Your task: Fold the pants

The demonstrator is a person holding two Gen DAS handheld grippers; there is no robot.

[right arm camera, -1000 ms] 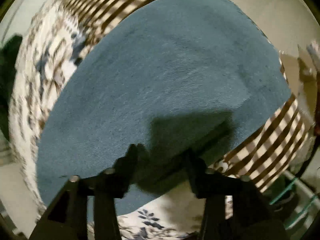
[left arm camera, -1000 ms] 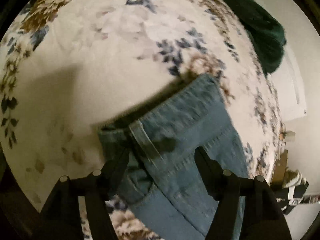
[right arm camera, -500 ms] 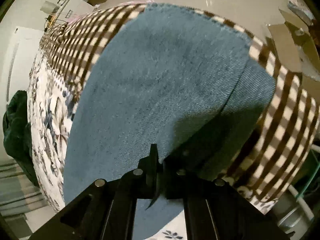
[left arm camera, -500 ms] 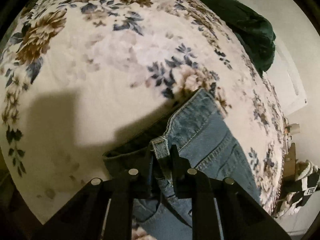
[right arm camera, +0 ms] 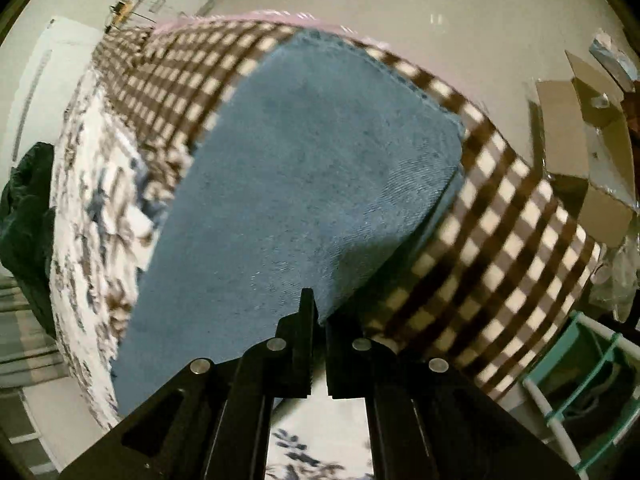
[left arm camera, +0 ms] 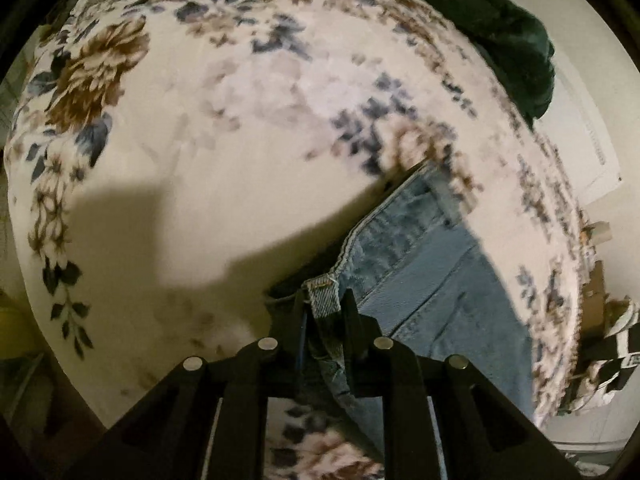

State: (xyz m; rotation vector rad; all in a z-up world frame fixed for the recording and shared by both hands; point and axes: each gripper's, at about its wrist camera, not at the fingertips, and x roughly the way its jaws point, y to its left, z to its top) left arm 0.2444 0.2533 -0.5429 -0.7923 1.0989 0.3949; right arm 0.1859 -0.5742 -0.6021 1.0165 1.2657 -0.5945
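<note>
Light blue jeans [left arm camera: 420, 264] lie on a floral bedspread [left arm camera: 224, 128]. My left gripper [left arm camera: 325, 304] is shut on the jeans' waistband at a belt loop and holds it lifted, a shadow under it. In the right wrist view the jeans' leg [right arm camera: 304, 184] spreads across a brown-and-cream checked blanket [right arm camera: 500, 208]. My right gripper [right arm camera: 318, 312] is shut on the near edge of the leg, which rises off the bed.
A dark green garment [left arm camera: 504, 32] lies at the far edge of the bed, also at the left of the right wrist view [right arm camera: 28, 200]. Cardboard boxes [right arm camera: 588, 152] and a teal-and-white rack [right arm camera: 576, 384] stand on the floor beside the bed.
Both grippers went from open around the denim to shut on it. They have since lifted the waistband and the leg edge off the bed.
</note>
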